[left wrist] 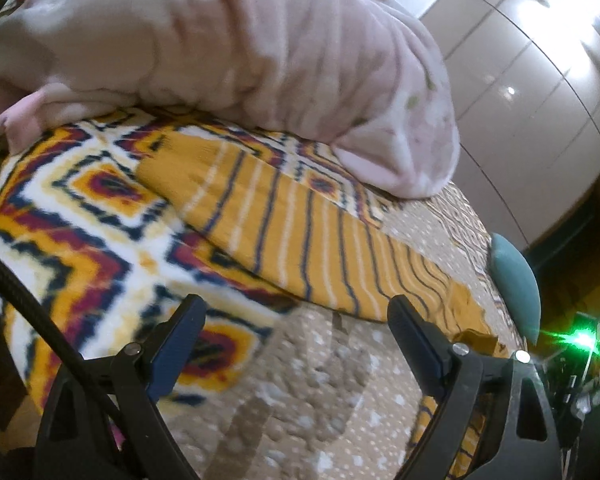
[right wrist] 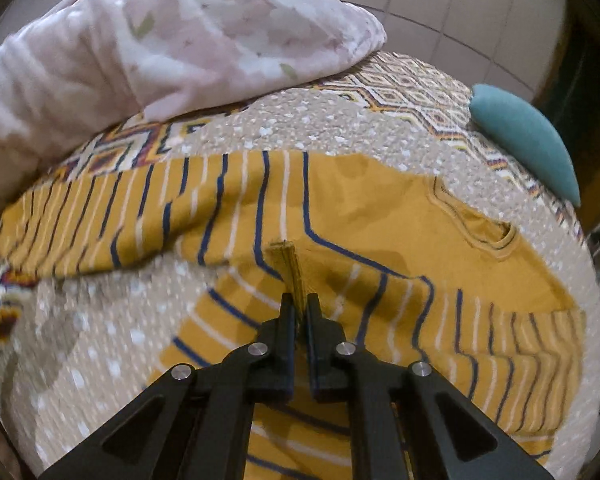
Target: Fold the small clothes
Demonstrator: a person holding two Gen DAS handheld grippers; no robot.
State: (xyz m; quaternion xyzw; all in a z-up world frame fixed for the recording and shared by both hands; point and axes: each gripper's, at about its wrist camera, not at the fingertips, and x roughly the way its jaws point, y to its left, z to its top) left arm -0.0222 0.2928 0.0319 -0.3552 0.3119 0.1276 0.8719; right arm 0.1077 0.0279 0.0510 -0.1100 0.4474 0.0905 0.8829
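From the left wrist camera, the left gripper [left wrist: 296, 316] hovers over a bed with its two black fingers spread wide apart and nothing between them. Below it lies one beige dotted bedspread [left wrist: 312, 396]. One mustard striped shirt [left wrist: 300, 236] lies flat past the fingertips, partly on one patterned fleece blanket [left wrist: 80, 220] of yellow, red, navy and white diamonds. One pale pink floral duvet [left wrist: 228, 52] is bundled behind the shirt. One teal cushion [left wrist: 516, 280] sits at the bed's right edge, and glossy white wardrobe doors [left wrist: 540, 92] stand behind. This view alone shows a green light [left wrist: 580, 338] at the lower right. From the right wrist camera, the right gripper [right wrist: 300, 300] has its two fingers pressed together, clamped on a raised hem of the shirt [right wrist: 380, 220], which spreads across the middle of the bedspread [right wrist: 112, 360]. Only this view shows the shirt's neckline [right wrist: 480, 228]. The duvet [right wrist: 160, 52] lies top left, and the cushion [right wrist: 528, 140] upper right.
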